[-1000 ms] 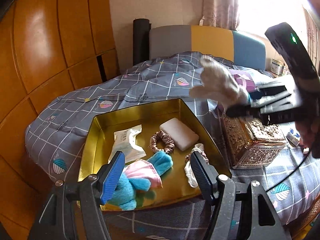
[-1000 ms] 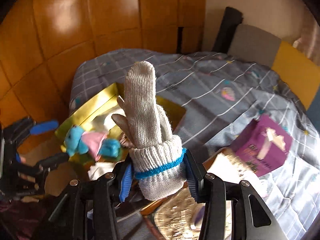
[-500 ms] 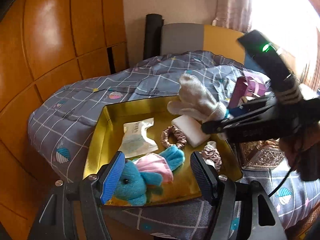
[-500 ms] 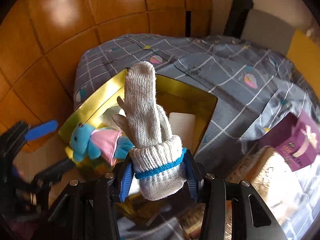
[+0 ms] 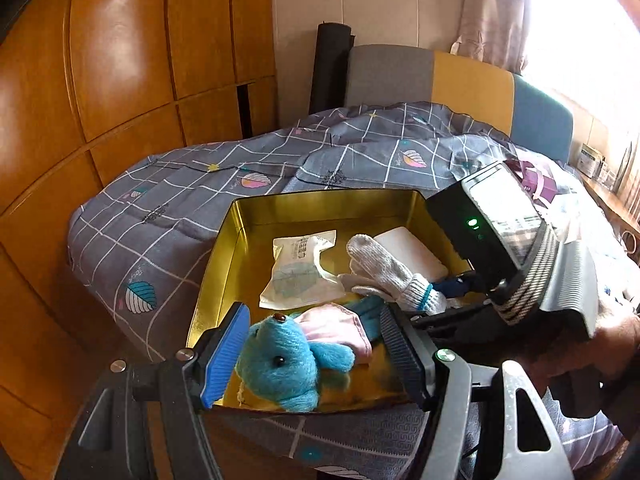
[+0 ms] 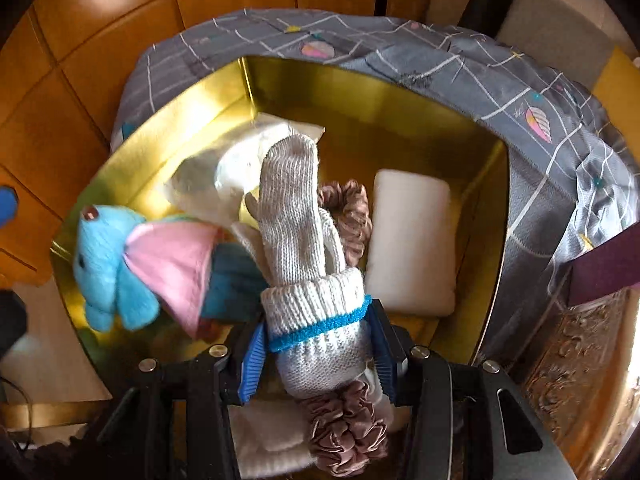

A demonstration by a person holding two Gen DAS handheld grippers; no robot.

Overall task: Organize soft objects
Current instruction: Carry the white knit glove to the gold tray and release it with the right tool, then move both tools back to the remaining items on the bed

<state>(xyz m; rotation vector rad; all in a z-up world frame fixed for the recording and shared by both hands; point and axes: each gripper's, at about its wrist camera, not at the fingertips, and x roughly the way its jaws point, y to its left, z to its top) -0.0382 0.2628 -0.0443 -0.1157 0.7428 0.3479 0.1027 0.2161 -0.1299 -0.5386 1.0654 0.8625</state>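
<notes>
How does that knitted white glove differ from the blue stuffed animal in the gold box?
The glove is pale ribbed knit with a blue cuff band; the blue stuffed animal is fuzzy and wears a pink cloth. The glove is clamped at its cuff by the right hand-held gripper; the toy lies loose in the gold box. Both are soft and sit over the box.

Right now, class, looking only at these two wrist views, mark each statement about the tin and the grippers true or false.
1. The right gripper clamps the knitted glove by its cuff. True.
2. The left gripper holds the blue plush toy. False: its jaws stand open, the toy lying between them.
3. The glove hangs over the gold tin. True.
4. The white sponge lies on the quilt. False: it lies inside the tin.
</notes>
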